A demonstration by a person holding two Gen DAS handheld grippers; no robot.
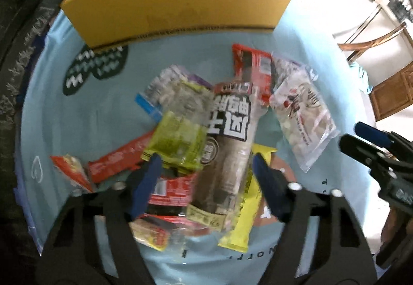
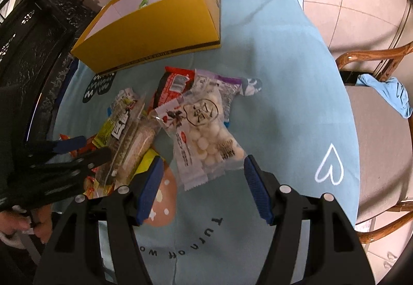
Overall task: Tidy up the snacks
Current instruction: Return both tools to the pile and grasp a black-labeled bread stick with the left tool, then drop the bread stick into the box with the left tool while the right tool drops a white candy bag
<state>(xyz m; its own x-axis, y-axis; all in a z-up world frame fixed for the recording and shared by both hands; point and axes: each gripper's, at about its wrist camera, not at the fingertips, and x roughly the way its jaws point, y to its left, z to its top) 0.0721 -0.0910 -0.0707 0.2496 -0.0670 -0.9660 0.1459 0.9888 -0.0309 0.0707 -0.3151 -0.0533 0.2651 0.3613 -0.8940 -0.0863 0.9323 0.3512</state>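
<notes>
A pile of snack packets lies on the light blue tablecloth [image 1: 77,117]. My left gripper [image 1: 206,158] is open above the pile, its fingers either side of a long clear pack of brown biscuits [image 1: 227,150] with black lettering. A green packet [image 1: 178,140] and red packets [image 1: 118,158] lie to its left. My right gripper [image 2: 204,166] is open just above a clear bag of white round candies [image 2: 206,137], not touching it. The biscuit pack [image 2: 134,140] shows to the left in the right wrist view. A yellow cardboard box [image 1: 178,0] stands open behind the pile and holds a few packets.
The yellow box [image 2: 155,29] sits at the table's far left. A dark carved cabinet [image 2: 33,34] stands left of the table. A wooden chair [image 2: 374,114] with a blue cloth stands at the right. The right gripper shows at the right edge of the left wrist view [image 1: 366,140].
</notes>
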